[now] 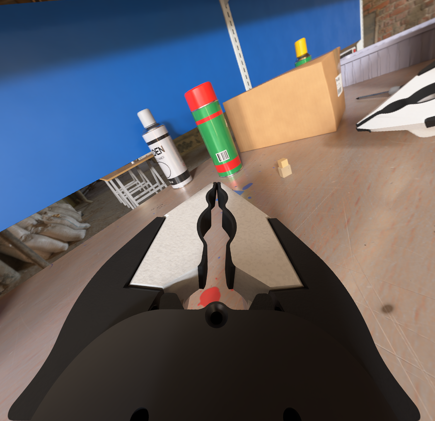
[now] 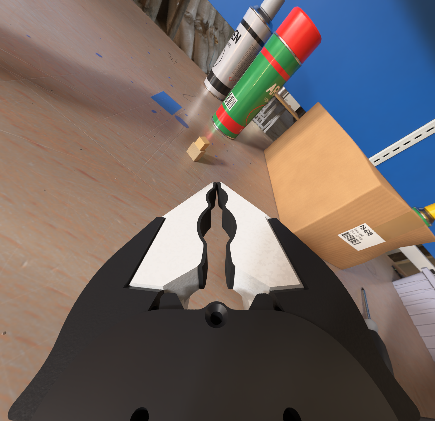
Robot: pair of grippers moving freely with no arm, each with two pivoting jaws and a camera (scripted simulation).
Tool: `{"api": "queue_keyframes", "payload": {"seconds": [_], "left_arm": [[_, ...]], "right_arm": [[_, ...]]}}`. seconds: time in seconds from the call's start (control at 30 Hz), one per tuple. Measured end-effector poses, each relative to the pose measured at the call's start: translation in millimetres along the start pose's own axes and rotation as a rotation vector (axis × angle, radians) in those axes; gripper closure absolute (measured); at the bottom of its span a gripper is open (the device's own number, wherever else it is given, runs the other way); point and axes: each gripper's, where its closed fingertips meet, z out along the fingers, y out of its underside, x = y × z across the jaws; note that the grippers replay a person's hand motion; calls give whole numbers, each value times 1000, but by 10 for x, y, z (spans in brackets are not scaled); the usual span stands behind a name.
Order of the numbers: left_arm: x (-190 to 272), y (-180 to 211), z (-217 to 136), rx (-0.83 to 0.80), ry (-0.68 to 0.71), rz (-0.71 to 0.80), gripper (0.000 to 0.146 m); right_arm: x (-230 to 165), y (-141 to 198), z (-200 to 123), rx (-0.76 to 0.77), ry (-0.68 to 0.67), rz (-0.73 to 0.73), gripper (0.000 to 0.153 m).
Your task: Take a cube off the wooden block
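Note:
A small tan cube (image 1: 282,162) sits on top of a pale wooden block (image 1: 285,171) on the tabletop, beside the green can. In the right wrist view the cube (image 2: 202,143) rests on the block (image 2: 195,152), ahead of my fingers and a little left. My left gripper (image 1: 216,184) is shut and empty, well short of the stack and to its left. My right gripper (image 2: 216,184) is shut and empty, a short way in front of the stack. The right gripper also shows at the right edge of the left wrist view (image 1: 404,108).
A green spray can with a red cap (image 1: 213,129) (image 2: 266,75) and a white spray can (image 1: 164,150) (image 2: 242,42) stand behind the stack. A cardboard box (image 1: 289,108) (image 2: 329,186) stands to its right, a yellow-capped can (image 1: 301,51) behind it. A blue wall is at the back.

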Motion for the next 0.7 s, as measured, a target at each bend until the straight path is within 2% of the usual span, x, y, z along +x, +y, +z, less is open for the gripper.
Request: {"api": "queue_keyframes", "payload": {"seconds": [0.1, 0.17, 0.3, 0.43, 0.53, 0.7], "left_arm": [[-62, -11, -30, 13, -37, -25, 146], [-85, 0, -30, 13, -43, -47, 146], [-129, 30, -28, 3, -53, -86, 146], [-164, 19, -88, 18, -83, -76, 146], [-167, 17, -97, 20, -80, -76, 146], [-158, 18, -95, 22, -69, -79, 146]], "right_arm": [[23, 0, -15, 14, -30, 49, 153], [-3, -33, 24, 22, -100, 124, 152], [-153, -199, 262, -56, -405, 242, 139], [-225, -506, 525, -71, -648, 112, 134], [-366, -580, 619, -170, -920, 58, 132], [-253, -361, 936, -346, -892, -117, 129]]}}
